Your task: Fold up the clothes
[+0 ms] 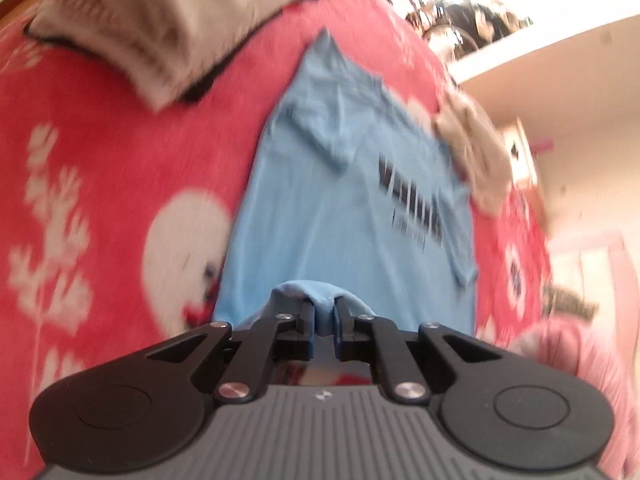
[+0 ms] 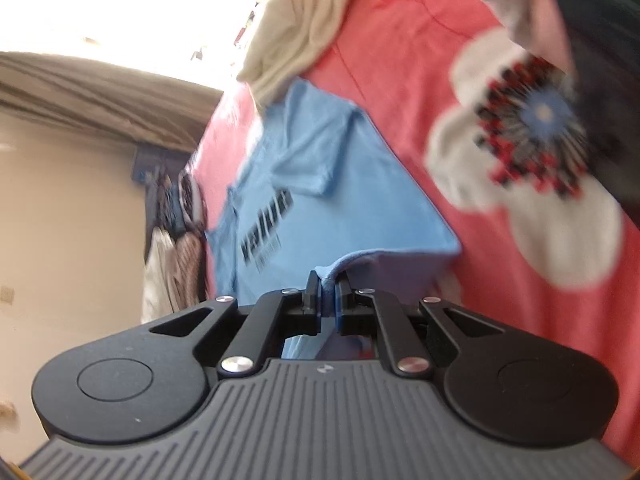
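Note:
A light blue T-shirt (image 1: 344, 208) with black lettering lies spread on a red flowered blanket (image 1: 100, 184). Its sleeve is folded in over the chest. My left gripper (image 1: 323, 307) is shut on a bunched bit of the shirt's near hem, which pokes up between the pads. In the right wrist view the same blue T-shirt (image 2: 320, 184) stretches away from me, and my right gripper (image 2: 328, 284) is shut on its near hem corner, lifted off the red blanket (image 2: 460, 60). Both views are blurred.
A beige folded garment (image 1: 160, 28) lies at the blanket's far left, and another beige cloth (image 1: 476, 152) sits by the shirt's right edge. A cream garment (image 2: 296, 28) lies beyond the shirt. A pink cloth (image 1: 572, 356) is at the near right. Walls surround the bed.

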Motion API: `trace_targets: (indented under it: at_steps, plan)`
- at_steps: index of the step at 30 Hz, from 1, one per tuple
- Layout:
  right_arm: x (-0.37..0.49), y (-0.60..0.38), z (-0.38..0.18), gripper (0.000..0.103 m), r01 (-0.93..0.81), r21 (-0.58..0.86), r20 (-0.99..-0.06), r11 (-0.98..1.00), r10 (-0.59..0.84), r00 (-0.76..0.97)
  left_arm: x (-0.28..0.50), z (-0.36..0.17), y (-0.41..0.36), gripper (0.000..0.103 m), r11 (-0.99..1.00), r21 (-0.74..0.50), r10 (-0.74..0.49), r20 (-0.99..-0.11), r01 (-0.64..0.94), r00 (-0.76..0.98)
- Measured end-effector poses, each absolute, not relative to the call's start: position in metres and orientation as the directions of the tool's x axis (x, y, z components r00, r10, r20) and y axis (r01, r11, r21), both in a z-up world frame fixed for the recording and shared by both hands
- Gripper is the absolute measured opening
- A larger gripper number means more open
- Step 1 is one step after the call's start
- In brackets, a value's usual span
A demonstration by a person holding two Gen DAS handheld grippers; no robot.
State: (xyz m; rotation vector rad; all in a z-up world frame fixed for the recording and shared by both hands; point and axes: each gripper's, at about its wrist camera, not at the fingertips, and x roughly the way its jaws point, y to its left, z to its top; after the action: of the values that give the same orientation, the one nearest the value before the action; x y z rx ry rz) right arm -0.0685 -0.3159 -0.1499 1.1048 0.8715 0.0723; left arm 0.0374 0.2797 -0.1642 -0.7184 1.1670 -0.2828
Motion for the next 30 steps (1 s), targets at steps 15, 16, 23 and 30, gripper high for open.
trace_targets:
  at_steps: [15, 16, 23, 30]
  plan:
    - [0.108, -0.325, -0.141, 0.004, 0.25, 0.8, -0.514, 0.545, 0.407, 0.755, 0.19, -0.177, 0.271, 0.009, 0.658, -0.718, -0.502, -0.643, -0.226, 0.579]
    - [0.12, -0.325, -0.141, 0.004, 0.244, 0.798, -0.511, 0.551, 0.406, 0.757, 0.198, -0.178, 0.271, 0.009, 0.656, -0.72, -0.497, -0.639, -0.229, 0.587]
    - [0.19, -0.324, -0.146, 0.004, 0.211, 0.785, -0.504, 0.582, 0.402, 0.765, 0.249, -0.19, 0.273, 0.009, 0.665, -0.711, -0.461, -0.632, -0.229, 0.623]
    - [0.239, -0.321, -0.176, 0.004, 0.221, 0.776, -0.523, 0.591, 0.406, 0.749, 0.276, -0.21, 0.269, 0.009, 0.733, -0.649, -0.415, -0.663, -0.202, 0.624]
